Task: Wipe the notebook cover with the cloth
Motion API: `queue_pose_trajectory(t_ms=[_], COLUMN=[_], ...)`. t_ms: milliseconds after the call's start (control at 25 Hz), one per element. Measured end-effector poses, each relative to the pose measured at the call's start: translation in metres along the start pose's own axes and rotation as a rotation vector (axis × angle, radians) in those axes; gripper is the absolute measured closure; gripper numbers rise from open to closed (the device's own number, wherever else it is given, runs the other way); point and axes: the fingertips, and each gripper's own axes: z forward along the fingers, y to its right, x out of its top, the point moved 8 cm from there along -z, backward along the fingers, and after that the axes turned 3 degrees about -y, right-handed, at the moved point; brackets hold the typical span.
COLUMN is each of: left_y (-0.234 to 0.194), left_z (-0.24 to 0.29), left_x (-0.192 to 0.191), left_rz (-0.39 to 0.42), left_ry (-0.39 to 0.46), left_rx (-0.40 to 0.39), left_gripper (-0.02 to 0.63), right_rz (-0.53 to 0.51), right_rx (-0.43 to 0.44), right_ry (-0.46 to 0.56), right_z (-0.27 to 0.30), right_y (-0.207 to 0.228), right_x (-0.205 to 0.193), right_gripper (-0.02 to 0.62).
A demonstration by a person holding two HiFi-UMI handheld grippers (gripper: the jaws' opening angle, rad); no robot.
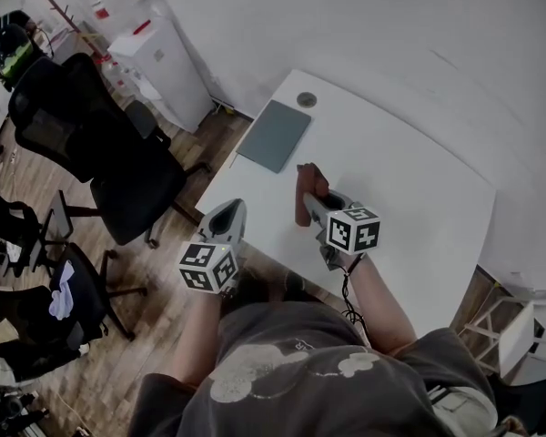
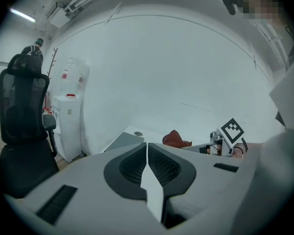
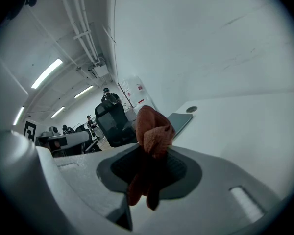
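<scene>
A white table (image 1: 409,189) stands against a pale wall in an office with a wood floor. A black office chair (image 1: 118,153) and a white cabinet (image 1: 164,66) are to its left.

The right gripper (image 3: 149,155) has its jaws clamped on a rust-red cloth (image 3: 153,129). The cloth is bunched into a wad that rises above the jaw tips, and a tail of it hangs down between them. Gathering it this way seems meant to put a padded face forward for rubbing. This gripper hovers over the middle of the table near its front edge.

The left gripper (image 2: 147,148) has its jaws pressed together with nothing between them. It is held back at the table's near edge, close to the person's body. It looks idle for now, and may be kept free to steady the book.

The grey-green notebook (image 1: 275,135) lies flat and shut at the table's far left corner, just beside a round cable grommet (image 1: 307,99). It is well apart from the cloth, and nothing touches its cover.

Wiping appears not yet begun. The right gripper would first have to carry the wad forward and to the left, then lower it onto the cover. The notebook sits near the table's edge, so a hard sideways stroke could slide it towards the floor.
</scene>
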Motion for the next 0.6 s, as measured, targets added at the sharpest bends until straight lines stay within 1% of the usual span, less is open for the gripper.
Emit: queue_pose_trajectory(t_ms=[120, 240, 600], left_y=[-0.006, -0.015, -0.044], left_z=[0.008, 0.021, 0.067], left_x=[0.0, 0.003, 0.023], left_rz=[-0.002, 0.0, 0.036], left_ry=[-0.009, -0.018, -0.055], left_rx=[-0.011, -0.03, -0.132], left_gripper=[0.6, 0.6, 0.6], right_rz=[0.009, 0.024, 0.073], right_rx=[-0.011, -0.042, -0.142], right_ry=[0.003, 0.008, 0.044], right_z=[0.001, 0.003, 0.018], right_y=[0.003, 0.012, 0.028], right_x=[-0.001, 0.002, 0.018], right_gripper=[0.491, 0.489, 0.491])
